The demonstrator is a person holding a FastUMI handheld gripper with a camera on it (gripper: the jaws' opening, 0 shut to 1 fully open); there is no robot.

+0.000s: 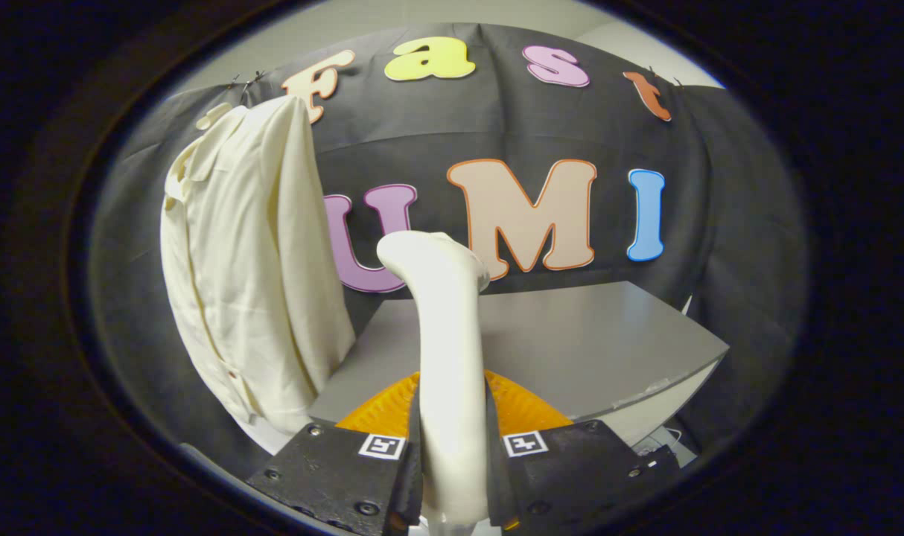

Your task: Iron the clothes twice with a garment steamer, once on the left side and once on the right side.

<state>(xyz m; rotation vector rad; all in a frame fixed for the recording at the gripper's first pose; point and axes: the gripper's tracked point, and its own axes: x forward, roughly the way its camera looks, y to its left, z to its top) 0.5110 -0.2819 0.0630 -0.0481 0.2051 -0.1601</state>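
The gripper (453,461) sits at the bottom centre of the frame, its two fingers (348,469) clenched on the white handle of a garment steamer (446,350), one finger pressing on each side of it. The steamer's handle rises straight up between the fingers through the middle of the frame and bends at its top into a rounded head that leans toward the left. An orange ribbed part (523,408) of the steamer, perhaps its water tank, fans out low on either side of the handle just above the fingers; whether it holds any water cannot be told. In the upper left of the frame a cream button-up shirt (247,260) hangs against the booth's dark wall, its collar at the top and its hem low at the left. Right of the shirt and behind the steamer, a grey table (571,342) stands with its top bare.
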